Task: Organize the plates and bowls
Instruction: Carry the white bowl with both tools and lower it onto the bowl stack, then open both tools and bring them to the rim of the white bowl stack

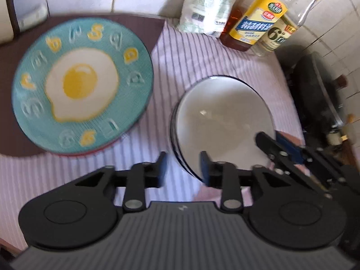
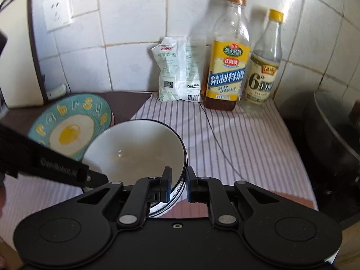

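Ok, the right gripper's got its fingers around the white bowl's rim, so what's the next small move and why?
Probably close the right gripper on the white bowl. Its fingers straddle the near rim, one inside and one outside, with gaps showing, so a lift now could slip. The left gripper is open beside the bowl, holding nothing.
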Available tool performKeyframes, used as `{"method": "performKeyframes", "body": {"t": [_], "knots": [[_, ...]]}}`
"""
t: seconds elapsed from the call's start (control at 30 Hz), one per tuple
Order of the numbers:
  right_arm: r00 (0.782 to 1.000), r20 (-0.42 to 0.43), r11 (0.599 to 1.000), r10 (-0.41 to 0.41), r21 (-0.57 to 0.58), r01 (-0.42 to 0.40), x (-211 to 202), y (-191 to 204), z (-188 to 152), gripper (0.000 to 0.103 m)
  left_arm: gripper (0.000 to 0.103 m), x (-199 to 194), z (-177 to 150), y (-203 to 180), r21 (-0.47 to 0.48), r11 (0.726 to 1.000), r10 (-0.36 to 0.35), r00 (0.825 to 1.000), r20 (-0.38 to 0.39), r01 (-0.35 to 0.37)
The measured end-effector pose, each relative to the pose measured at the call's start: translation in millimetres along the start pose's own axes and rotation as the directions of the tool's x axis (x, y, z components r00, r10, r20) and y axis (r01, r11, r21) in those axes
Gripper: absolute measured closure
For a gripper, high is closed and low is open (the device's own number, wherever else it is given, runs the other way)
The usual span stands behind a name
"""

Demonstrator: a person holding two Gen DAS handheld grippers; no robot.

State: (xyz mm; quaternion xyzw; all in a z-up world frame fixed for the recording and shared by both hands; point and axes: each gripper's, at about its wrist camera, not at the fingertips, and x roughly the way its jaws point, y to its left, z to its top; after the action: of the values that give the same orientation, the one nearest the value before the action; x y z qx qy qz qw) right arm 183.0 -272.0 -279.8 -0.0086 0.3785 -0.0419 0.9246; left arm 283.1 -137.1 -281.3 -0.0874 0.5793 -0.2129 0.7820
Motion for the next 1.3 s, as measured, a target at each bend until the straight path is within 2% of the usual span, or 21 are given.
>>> {"method": "performKeyframes", "body": {"t": [0.2, 0.37, 0.6, 0.73, 0.87, 0.93, 1.1, 1.17, 1.3], "knots": [[0.999, 0.019, 0.997, 0.043, 0.063, -0.044, -19.8, -4.9, -0.1, 0.081, 0.062, -18.0, -12.5, 0.9, 0.032, 0.999, -0.013, 1.0, 0.023, 0.012], [0.991, 0.045, 0.981, 0.122, 0.148, -0.128, -45.3, -14.6, -5.1, 0.081, 0.062, -34.0, -21.1, 0.5, 0.065, 0.997, -0.045, 0.998, 0.033, 0.043], [0.988, 0.091, 0.981, 0.127, 0.132, -0.139, -77.5, -15.3, -21.2, 0.081, 0.062, -52.1, -37.6, -2.6, 0.118, 0.992, -0.057, 0.997, 0.054, 0.051], [0.988, 0.067, 0.975, 0.14, 0.166, -0.15, -82.0, -21.0, -33.4, 0.081, 0.062, -56.4, -46.8, -2.3, 0.152, 0.987, -0.055, 0.996, 0.064, 0.044], [0.988, 0.056, 0.971, 0.142, 0.186, -0.15, -82.3, -24.9, -45.8, 0.079, 0.062, -57.3, -53.7, 1.4, 0.168, 0.983, -0.082, 0.994, 0.067, 0.07], [0.989, 0.057, 0.973, 0.14, 0.18, -0.148, -82.7, -24.8, -52.7, 0.075, 0.062, -57.7, -57.4, 2.6, 0.183, 0.98, -0.09, 0.992, 0.085, 0.074], [0.99, 0.056, 0.973, 0.126, 0.189, -0.134, -75.6, -25.2, -65.8, 0.061, 0.062, -54.7, -68.2, 5.2, 0.225, 0.974, -0.066, 0.983, 0.173, 0.026], [0.99, 0.06, 0.973, 0.127, 0.184, -0.136, -70.9, -24.5, -71.3, 0.06, 0.062, -52.4, -71.2, 7.5, 0.242, 0.97, -0.084, 0.977, 0.194, 0.036], [0.988, 0.079, 0.975, 0.131, 0.172, -0.143, -58.4, -23.1, -82.1, 0.05, 0.061, -49.9, -77.7, 12.7, 0.256, 0.962, -0.152, 0.961, 0.232, 0.09]]}}
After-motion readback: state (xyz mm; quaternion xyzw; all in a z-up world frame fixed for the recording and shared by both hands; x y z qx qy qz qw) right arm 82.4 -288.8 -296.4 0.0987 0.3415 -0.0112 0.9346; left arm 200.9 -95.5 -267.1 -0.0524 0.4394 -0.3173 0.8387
